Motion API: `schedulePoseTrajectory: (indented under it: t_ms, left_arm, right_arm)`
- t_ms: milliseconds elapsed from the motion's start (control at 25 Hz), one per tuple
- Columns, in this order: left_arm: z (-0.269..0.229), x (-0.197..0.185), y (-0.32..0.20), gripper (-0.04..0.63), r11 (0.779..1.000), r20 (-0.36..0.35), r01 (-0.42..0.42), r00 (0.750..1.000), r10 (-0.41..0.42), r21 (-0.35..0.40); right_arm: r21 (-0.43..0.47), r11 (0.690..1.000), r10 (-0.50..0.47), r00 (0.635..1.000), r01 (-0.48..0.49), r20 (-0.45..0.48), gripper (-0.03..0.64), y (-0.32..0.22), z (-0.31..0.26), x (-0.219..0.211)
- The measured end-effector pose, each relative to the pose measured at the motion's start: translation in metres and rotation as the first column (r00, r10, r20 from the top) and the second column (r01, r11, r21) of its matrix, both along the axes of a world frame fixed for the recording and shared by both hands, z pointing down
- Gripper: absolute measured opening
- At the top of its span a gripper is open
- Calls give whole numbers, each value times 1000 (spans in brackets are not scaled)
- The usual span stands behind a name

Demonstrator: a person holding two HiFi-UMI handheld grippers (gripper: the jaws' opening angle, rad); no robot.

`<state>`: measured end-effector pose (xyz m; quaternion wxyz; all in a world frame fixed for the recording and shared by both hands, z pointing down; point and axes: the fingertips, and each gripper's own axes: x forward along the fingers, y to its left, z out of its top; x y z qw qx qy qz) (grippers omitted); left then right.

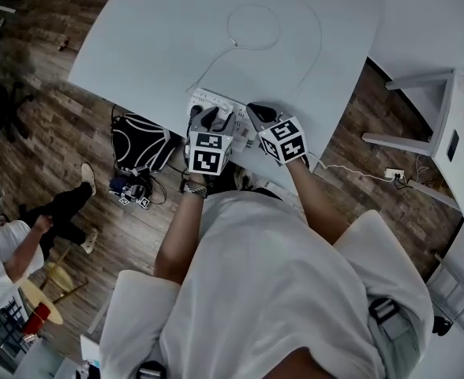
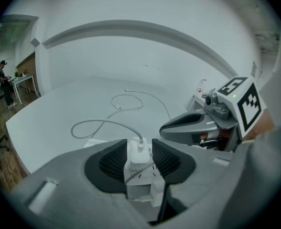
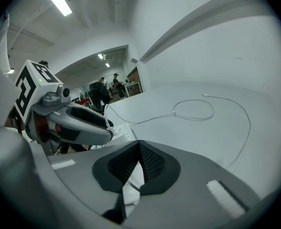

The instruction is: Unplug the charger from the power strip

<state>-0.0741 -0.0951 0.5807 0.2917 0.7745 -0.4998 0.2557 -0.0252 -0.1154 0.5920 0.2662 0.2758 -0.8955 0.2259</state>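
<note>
Your left gripper [image 2: 139,147] is open. Its pads flank the charger [image 2: 138,152] closely on both sides, and I do not see them pressing on it. The charger is plugged into the power strip [image 2: 139,179] at the near edge of the table [image 1: 295,38].

Your right gripper [image 3: 138,149] has its jaw tips together with nothing visibly caught. It hangs over the strip, just beside your left.

Judging by its look, the charger is a small, light, rigid plastic block with smooth faces that could slip under a light grip. Close on its two flat sides, low on the body, and never on the cable [image 2: 102,124], which is soft and would strain at its plug.

The strip looks light too, so it will likely lift with the charger unless you pin it. Pull straight out along the prongs.

I count one charger, one power strip and two grippers. One cable leaves the charger; I cannot tell whether the thinner loop farther out belongs to the same lead.
</note>
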Motion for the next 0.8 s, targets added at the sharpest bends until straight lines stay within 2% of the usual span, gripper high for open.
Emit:
schedulePoseTrajectory:
  t_ms: [400,800]
  left_arm:
    - [15,3,-3,172,999,18,-16,1000,16,-47]
    - [25,3,-4,170,997,35,-20,999,22,-73]
  right_arm:
    - [-76,997,-7,998,2,-70,2,7,30,9]
    - [-76,997,-27,994,20,-103,2,10,43,12]
